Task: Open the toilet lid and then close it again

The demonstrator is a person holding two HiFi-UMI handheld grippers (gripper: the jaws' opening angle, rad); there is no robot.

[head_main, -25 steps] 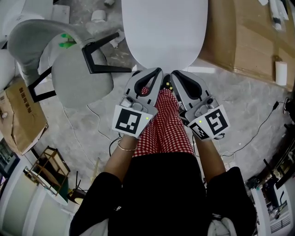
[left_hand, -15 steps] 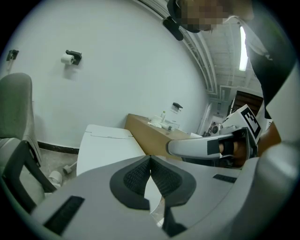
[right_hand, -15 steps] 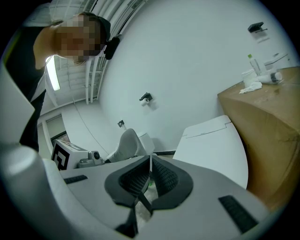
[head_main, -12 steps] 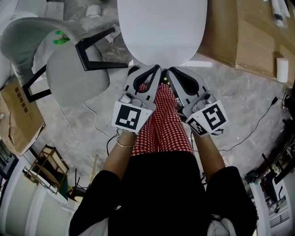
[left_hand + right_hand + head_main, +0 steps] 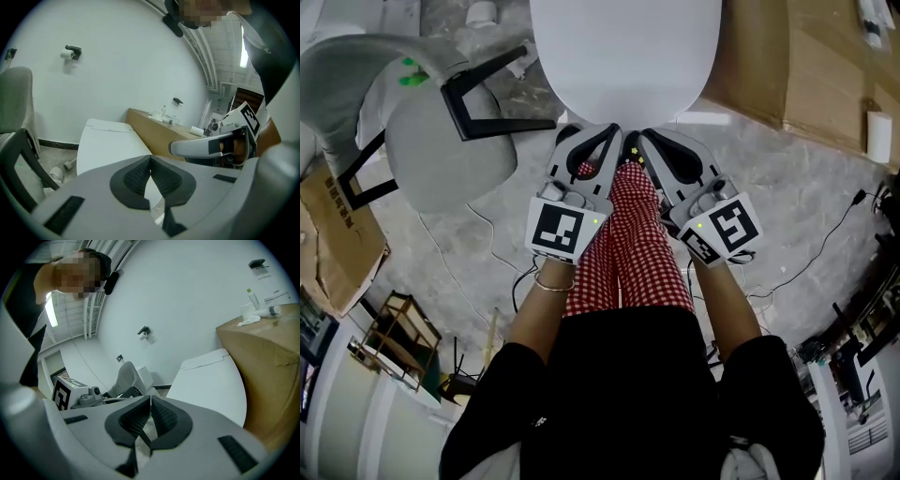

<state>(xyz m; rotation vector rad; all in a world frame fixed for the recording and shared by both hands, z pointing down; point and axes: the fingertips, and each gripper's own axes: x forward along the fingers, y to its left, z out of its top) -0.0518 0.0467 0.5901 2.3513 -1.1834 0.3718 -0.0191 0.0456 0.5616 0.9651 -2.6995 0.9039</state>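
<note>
While the toilet lid lay shut, the left tool and right tool were held beside its front rim, jaws closed on nothing (lifting, judged next, would need tips hooked underneath).

Toilet lid rear, chair L side: off-frame.
</note>
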